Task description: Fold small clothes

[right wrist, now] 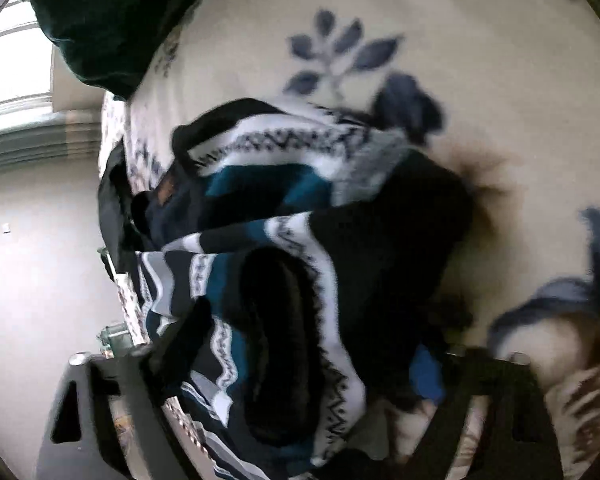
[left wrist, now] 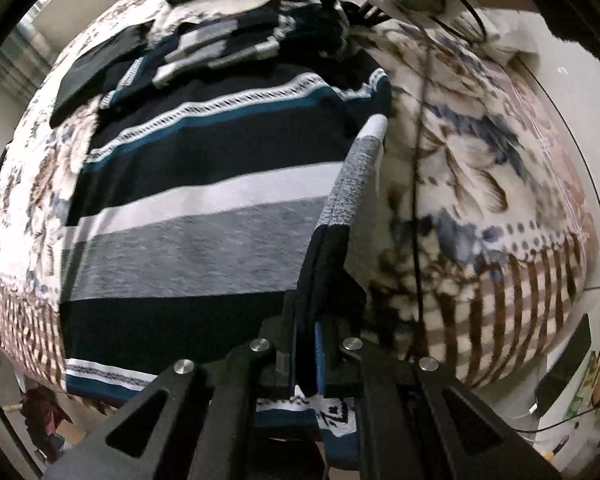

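Sweater point(left wrist: 204, 184) edge pinched in left gripper point(left wrist: 308, 360), right gripper point(right wrist: 300, 360) spread around bunched fabric; carry fold flat across blanket point(left wrist: 480, 168), keep stripes aligned.

One striped sweater point(left wrist: 204, 184), one floral blanket point(left wrist: 480, 168), two hand-held grippers, possibly one dark green cushion point(right wrist: 100, 20)

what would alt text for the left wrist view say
The left gripper is shut on the sleeve cuff of a navy, teal, white and grey striped knit sweater, which lies spread on a cream floral blanket.
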Action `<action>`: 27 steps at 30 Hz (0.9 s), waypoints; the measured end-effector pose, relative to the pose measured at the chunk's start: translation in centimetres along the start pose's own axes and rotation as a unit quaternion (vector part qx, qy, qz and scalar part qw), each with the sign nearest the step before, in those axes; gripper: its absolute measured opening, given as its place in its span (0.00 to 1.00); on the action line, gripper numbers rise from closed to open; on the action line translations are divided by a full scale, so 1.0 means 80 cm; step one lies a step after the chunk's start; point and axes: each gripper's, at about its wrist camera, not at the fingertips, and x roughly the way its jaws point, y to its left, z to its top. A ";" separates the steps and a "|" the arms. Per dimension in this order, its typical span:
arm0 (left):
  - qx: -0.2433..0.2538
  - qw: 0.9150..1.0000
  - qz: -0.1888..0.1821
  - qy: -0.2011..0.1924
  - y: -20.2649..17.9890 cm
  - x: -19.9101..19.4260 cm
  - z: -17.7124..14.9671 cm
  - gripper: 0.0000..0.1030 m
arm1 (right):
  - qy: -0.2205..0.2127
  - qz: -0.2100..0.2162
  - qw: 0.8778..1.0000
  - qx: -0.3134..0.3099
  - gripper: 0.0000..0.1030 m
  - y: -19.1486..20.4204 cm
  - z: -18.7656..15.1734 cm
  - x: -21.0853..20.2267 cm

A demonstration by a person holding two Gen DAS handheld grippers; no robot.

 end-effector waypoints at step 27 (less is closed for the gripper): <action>-0.266 0.964 -0.006 -0.013 0.320 -0.003 -0.071 0.05 | 0.040 -0.263 0.959 -0.100 0.18 0.439 -0.037 0.197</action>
